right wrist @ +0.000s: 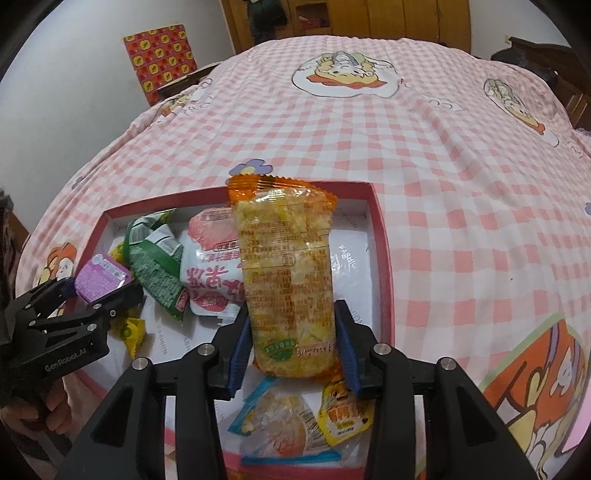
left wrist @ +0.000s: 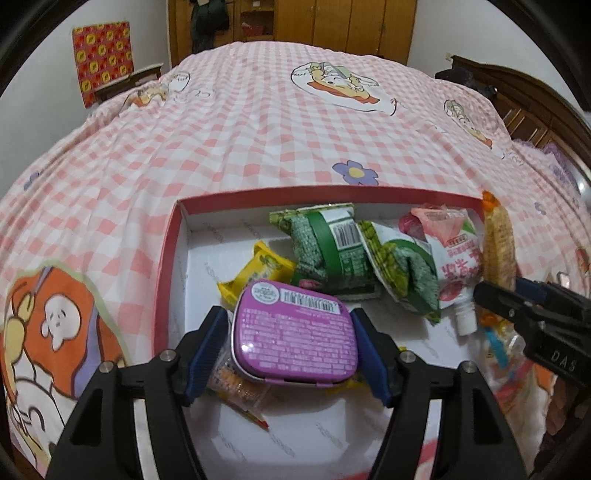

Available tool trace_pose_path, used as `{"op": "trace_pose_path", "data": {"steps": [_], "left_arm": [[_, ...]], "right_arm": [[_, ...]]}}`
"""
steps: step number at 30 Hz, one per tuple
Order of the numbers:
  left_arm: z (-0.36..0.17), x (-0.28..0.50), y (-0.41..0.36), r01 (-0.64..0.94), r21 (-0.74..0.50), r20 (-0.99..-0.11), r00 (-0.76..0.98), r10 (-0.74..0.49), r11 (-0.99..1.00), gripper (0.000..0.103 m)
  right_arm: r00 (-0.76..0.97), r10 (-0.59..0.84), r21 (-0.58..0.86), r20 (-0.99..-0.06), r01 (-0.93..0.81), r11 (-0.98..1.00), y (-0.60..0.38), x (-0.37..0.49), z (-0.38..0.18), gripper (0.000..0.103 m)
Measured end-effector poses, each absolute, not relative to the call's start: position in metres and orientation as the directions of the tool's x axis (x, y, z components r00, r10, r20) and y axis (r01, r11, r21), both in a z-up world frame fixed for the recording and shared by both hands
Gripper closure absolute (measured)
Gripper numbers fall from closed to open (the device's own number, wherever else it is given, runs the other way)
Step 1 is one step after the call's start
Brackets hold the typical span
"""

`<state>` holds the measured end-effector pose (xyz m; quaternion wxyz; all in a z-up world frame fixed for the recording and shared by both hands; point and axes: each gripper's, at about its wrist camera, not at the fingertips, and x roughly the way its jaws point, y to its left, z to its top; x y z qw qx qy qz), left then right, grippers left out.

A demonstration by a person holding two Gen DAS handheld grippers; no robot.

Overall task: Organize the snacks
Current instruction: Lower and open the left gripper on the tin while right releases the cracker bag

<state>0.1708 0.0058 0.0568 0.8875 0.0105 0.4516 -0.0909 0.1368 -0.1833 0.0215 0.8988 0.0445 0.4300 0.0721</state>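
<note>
A red-rimmed white box (left wrist: 168, 258) lies on the bed and holds several snacks. My left gripper (left wrist: 291, 343) is shut on a purple tin (left wrist: 295, 332) and holds it over the box's near left part; the tin also shows in the right wrist view (right wrist: 101, 277). My right gripper (right wrist: 291, 336) is shut on an orange-yellow snack pack (right wrist: 288, 273), held upright over the box's right side; the pack also shows in the left wrist view (left wrist: 498, 243). Green packs (left wrist: 332, 247), a white-pink pouch (left wrist: 454, 258) and a yellow candy (left wrist: 258, 269) lie inside.
The box (right wrist: 382, 258) sits on a pink checked bedspread (left wrist: 258, 129). Small packets (right wrist: 288, 432) lie at the box's near edge under my right gripper. A wooden wardrobe (left wrist: 332, 22) stands beyond the bed, a dark headboard (left wrist: 517, 96) at right.
</note>
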Motion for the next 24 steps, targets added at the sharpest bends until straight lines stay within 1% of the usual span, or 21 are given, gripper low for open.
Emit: {"op": "trace_pose_path", "data": {"steps": [3, 6, 15, 24], "left_arm": [[0.062, 0.164, 0.007, 0.169, -0.087, -0.8, 0.575, -0.17, 0.982, 0.032], [0.066, 0.157, 0.003, 0.184, -0.083, -0.796, 0.579, -0.177, 0.979, 0.032], [0.083, 0.132, -0.001, 0.198, -0.11, -0.763, 0.611, -0.21, 0.974, 0.032], [0.096, 0.105, -0.007, 0.213, -0.112, -0.747, 0.626, -0.223, 0.971, 0.032]], "right_arm": [[0.646, 0.182, 0.145, -0.742, -0.11, 0.983, -0.182, 0.128, 0.03, 0.05], [0.66, 0.188, 0.15, -0.727, -0.114, 0.982, -0.181, 0.121, 0.037, 0.049], [0.686, 0.221, 0.168, -0.693, -0.145, 0.975, -0.176, 0.09, 0.054, 0.048], [0.682, 0.259, 0.188, -0.684, -0.178, 0.966, -0.178, 0.058, 0.059, 0.048]]}}
